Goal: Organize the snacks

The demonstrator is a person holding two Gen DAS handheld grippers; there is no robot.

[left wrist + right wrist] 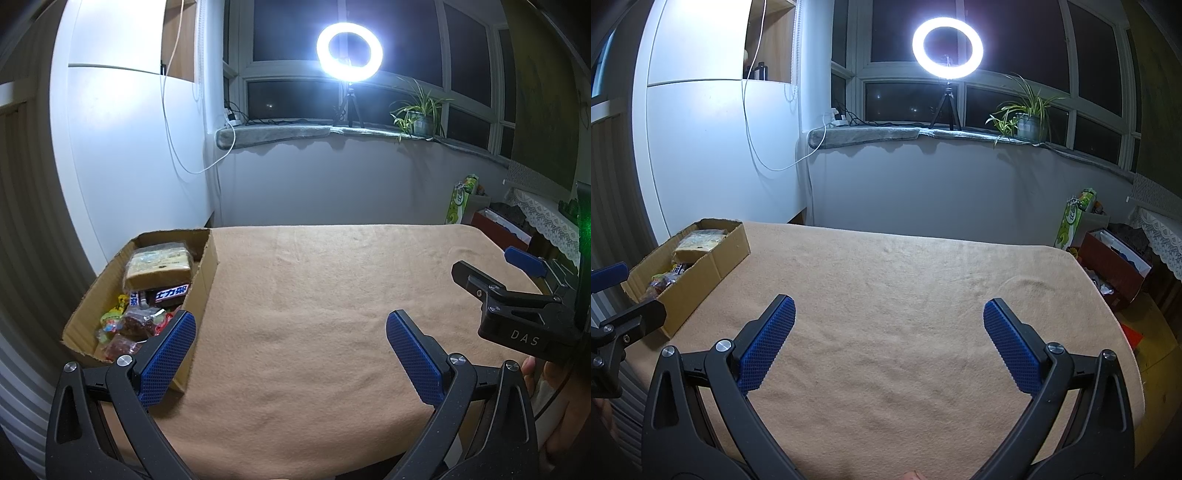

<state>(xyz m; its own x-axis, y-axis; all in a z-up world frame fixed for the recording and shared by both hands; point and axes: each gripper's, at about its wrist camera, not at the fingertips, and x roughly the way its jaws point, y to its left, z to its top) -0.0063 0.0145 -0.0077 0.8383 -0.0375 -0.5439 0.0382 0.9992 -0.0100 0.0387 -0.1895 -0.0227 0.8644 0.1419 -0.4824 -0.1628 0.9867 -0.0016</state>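
Because every snack already lies in the cardboard box (207, 273) at the table's left edge, you hold both tools idle above the bare tan cloth (905, 295). Your left gripper (291, 326) is spread wide and grips nothing, its left finger just beside the box. Your right gripper (889, 314) is likewise spread and empty. The cake pack (160, 266), chocolate bar (166, 293) and candies (125, 328) look sorted.
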